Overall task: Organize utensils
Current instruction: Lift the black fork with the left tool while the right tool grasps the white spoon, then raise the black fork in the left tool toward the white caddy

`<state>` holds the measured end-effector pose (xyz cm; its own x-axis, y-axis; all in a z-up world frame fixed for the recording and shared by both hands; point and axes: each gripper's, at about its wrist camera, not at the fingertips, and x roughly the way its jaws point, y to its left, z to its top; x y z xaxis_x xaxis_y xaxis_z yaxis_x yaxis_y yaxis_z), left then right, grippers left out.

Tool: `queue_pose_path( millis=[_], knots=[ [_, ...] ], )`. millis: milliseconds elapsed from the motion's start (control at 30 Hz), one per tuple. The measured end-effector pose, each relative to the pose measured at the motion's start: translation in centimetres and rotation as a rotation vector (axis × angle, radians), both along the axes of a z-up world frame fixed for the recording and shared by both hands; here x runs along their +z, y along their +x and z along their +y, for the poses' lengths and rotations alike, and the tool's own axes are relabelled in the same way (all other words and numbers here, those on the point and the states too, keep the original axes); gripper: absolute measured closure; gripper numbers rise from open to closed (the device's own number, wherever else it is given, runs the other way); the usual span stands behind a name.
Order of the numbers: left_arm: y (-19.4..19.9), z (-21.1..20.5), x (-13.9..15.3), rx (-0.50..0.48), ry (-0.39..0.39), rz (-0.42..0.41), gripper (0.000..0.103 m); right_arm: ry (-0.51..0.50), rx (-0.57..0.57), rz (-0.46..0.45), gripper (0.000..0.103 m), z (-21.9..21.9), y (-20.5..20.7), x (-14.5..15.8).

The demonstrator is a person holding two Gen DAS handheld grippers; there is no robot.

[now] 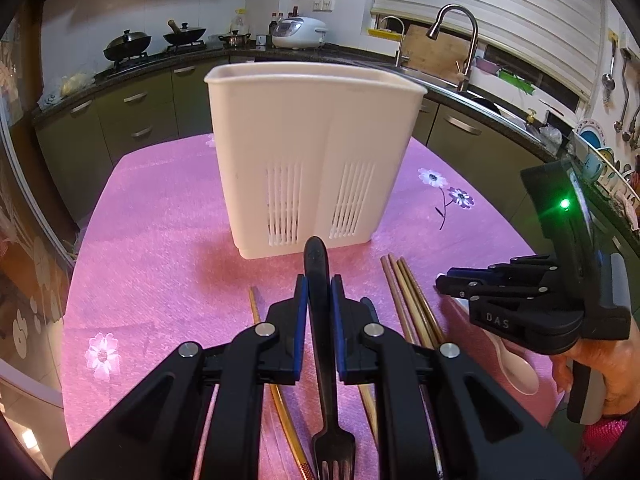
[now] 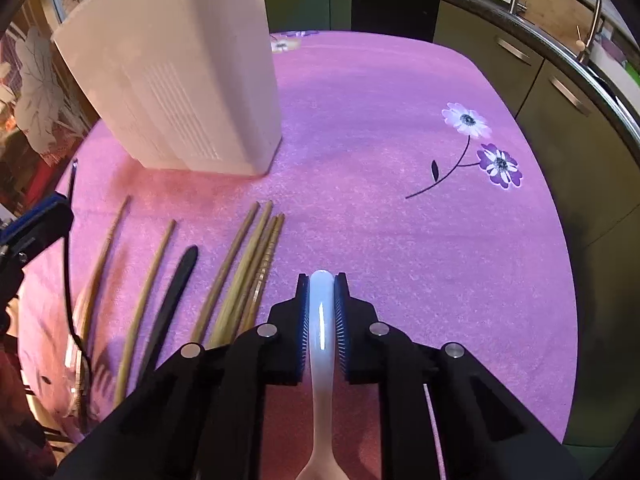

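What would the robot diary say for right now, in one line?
left hand-held gripper: shut on black fork | right hand-held gripper: shut on white spoon | white holder: upright | chopsticks: on table

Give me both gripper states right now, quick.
Left gripper: closed on the black fork by its handle.
Right gripper: closed on the white spoon by its handle.
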<state>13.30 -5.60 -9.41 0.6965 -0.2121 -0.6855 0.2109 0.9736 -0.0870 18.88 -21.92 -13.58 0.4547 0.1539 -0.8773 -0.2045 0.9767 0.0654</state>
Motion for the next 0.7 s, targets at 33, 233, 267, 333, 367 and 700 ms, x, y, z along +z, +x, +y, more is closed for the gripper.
queue_pose_path(
  millis=[33, 233, 267, 333, 367, 700],
  knots=[
    [-0.1, 0.1, 0.1, 0.0, -0.001, -0.003, 0.092, 0.016, 0.0, -0.016, 0.09, -0.2, -0.2, 0.5],
    [-0.5, 0.3, 1.0, -0.004, -0.007, -0.027, 0.092, 0.136, -0.004, -0.097, 0.09, -1.5, -1.3, 3.9],
    [-0.6, 0.3, 1.1, -0.004, -0.007, -0.03, 0.092, 0.147, -0.005, -0.107, 0.09, -1.7, -1.4, 4.3],
    [-0.7, 0.3, 1.5, -0.006, -0.011, -0.036, 0.092, 0.177, -0.004, -0.142, 0.09, -1.8, -2.0, 5.4],
    [-0.8, 0.3, 1.6, -0.006, -0.012, -0.039, 0.092, 0.197, -0.002, -0.159, 0.09, -1.8, -2.2, 5.8],
    [-1.6, 0.1, 2.8, -0.012, -0.017, -0.069, 0.092, 0.268, -0.012, -0.246, 0.09, -2.3, -3.0, 7.4]
  ],
)
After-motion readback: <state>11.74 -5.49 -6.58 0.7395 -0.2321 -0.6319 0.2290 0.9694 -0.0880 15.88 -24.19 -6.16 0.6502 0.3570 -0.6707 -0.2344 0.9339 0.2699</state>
